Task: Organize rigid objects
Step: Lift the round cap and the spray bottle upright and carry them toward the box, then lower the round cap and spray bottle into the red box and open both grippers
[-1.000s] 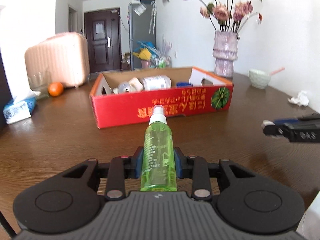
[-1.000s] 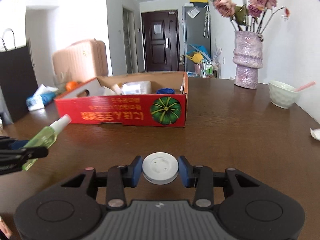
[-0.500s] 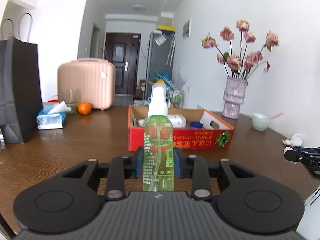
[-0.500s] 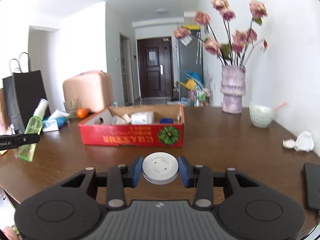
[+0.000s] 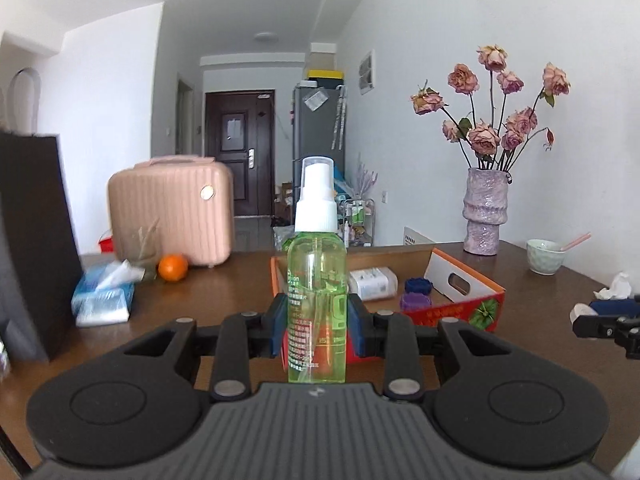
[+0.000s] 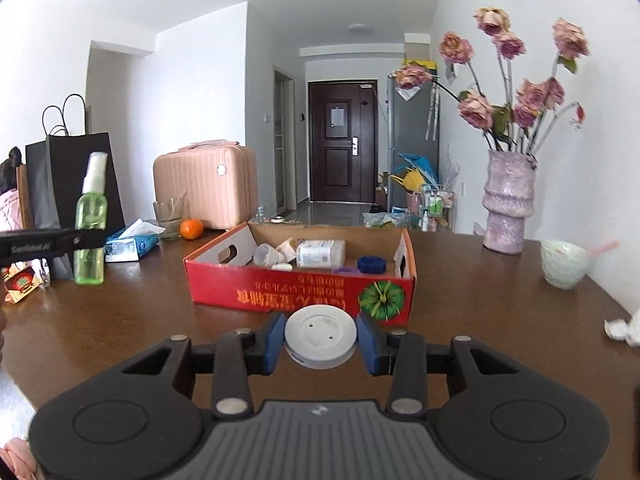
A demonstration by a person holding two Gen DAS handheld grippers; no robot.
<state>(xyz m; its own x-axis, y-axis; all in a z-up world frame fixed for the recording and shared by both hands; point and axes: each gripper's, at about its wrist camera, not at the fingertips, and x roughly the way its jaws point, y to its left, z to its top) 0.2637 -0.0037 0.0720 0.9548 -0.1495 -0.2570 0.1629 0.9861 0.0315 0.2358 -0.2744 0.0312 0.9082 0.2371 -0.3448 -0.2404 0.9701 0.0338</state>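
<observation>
My left gripper (image 5: 317, 330) is shut on a green spray bottle (image 5: 317, 280) with a white pump top, held upright above the table. The bottle also shows at the left of the right wrist view (image 6: 91, 220). My right gripper (image 6: 320, 344) is shut on a round white disc (image 6: 320, 336), held in front of the red cardboard box (image 6: 300, 292). The box (image 5: 472, 304) holds a white bottle (image 6: 320, 253), a white cup (image 6: 267, 256), a blue lid (image 6: 370, 264) and a purple lid (image 5: 416, 301). The right gripper's tip shows at the right edge of the left wrist view (image 5: 608, 318).
On the brown table (image 6: 480, 312) stand a pink suitcase (image 6: 206, 192), an orange (image 6: 191, 228), a tissue pack (image 6: 130, 244), a black paper bag (image 6: 72, 180), a vase of dried roses (image 6: 506, 208), a bowl with a spoon (image 6: 566, 262) and crumpled tissue (image 6: 624, 328).
Both grippers have risen and tilted up with their objects. The box now sits lower in both views and more of its inside shows. The bottle stands more upright.
</observation>
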